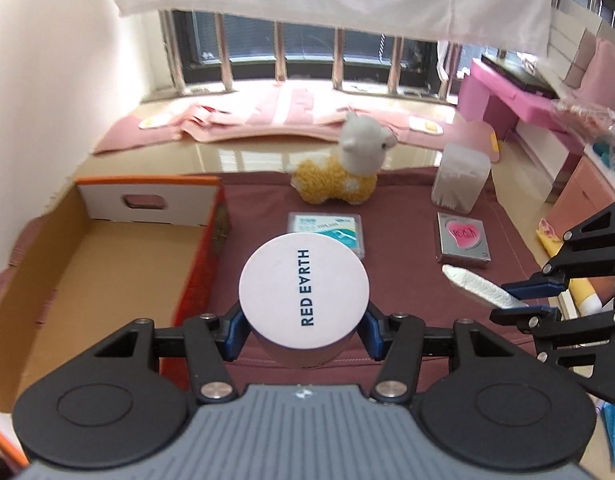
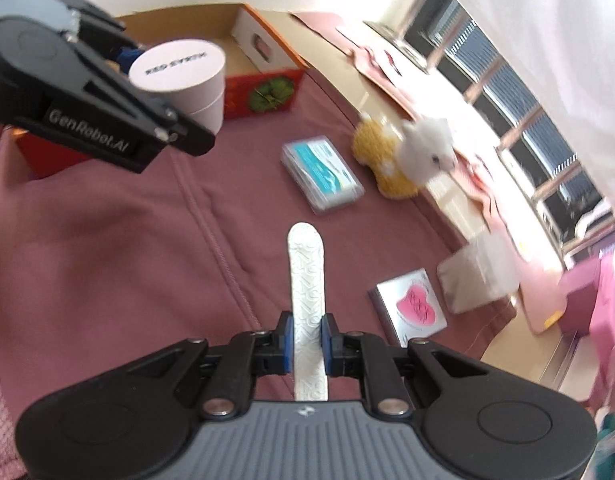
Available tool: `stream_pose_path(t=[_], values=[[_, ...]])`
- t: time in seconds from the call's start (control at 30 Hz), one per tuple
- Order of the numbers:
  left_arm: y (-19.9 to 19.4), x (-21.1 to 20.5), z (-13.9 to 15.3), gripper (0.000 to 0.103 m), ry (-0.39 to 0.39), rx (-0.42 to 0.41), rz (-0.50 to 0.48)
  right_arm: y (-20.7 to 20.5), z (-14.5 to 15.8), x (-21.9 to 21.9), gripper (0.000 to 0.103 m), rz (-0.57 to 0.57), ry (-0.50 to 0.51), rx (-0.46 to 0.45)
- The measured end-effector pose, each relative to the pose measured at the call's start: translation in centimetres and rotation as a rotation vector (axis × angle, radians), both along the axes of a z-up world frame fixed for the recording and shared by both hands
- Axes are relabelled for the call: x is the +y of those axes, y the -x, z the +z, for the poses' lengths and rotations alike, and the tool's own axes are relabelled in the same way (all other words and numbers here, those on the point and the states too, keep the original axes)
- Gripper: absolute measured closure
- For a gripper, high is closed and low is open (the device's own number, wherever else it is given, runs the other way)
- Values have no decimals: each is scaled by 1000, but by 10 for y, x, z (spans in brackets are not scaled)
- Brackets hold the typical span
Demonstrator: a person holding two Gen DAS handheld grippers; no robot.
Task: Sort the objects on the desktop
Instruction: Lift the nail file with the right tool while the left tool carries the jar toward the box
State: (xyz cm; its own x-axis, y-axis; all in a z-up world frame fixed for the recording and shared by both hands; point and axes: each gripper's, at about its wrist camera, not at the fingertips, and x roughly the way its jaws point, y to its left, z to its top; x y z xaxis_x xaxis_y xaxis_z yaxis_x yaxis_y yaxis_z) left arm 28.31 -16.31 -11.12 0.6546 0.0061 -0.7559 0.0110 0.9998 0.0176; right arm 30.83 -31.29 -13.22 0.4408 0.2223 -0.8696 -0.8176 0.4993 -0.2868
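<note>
Desktop objects lie scattered on the maroon-clothed counter (image 1: 407, 280), and we hold two of them. Our left gripper (image 1: 303, 330) has its blue fingers (image 1: 236, 332) pinching a round pale-pink tin (image 1: 303, 290), printed RED EARTH on its lid, held upright just to the 3 o'clock side of the cardboard box (image 1: 87, 280). From the left wrist view the stretch of box floor we can see holds nothing. Our right gripper (image 2: 308, 344) pinches a slim white embossed strip (image 2: 307, 292) near its lower end, the strip pointing toward 12 o'clock over the cloth. At 12 o'clock from the tin lies a clear card case (image 1: 325, 230); beyond it stands a plush alpaca (image 1: 343, 168). Toward 2 o'clock we see a translucent tub (image 1: 459, 180) and, near it, a silver booklet with a pink heart (image 1: 462, 240).
</note>
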Motion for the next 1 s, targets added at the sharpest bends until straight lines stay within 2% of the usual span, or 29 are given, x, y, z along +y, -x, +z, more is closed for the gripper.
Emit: stream_pose_path(t=[0.33, 0.6, 0.8, 1.0], values=[[58, 27, 48, 48, -41, -44, 58, 48, 37, 38, 90, 147, 1, -92], [87, 60, 75, 48, -50, -78, 124, 76, 61, 74, 90, 251, -24, -163], [90, 90, 80, 48, -50, -81, 143, 84, 67, 104, 90, 289, -20, -190], [80, 120, 79, 48, -52, -79, 111, 86, 71, 134, 90, 289, -17, -207]])
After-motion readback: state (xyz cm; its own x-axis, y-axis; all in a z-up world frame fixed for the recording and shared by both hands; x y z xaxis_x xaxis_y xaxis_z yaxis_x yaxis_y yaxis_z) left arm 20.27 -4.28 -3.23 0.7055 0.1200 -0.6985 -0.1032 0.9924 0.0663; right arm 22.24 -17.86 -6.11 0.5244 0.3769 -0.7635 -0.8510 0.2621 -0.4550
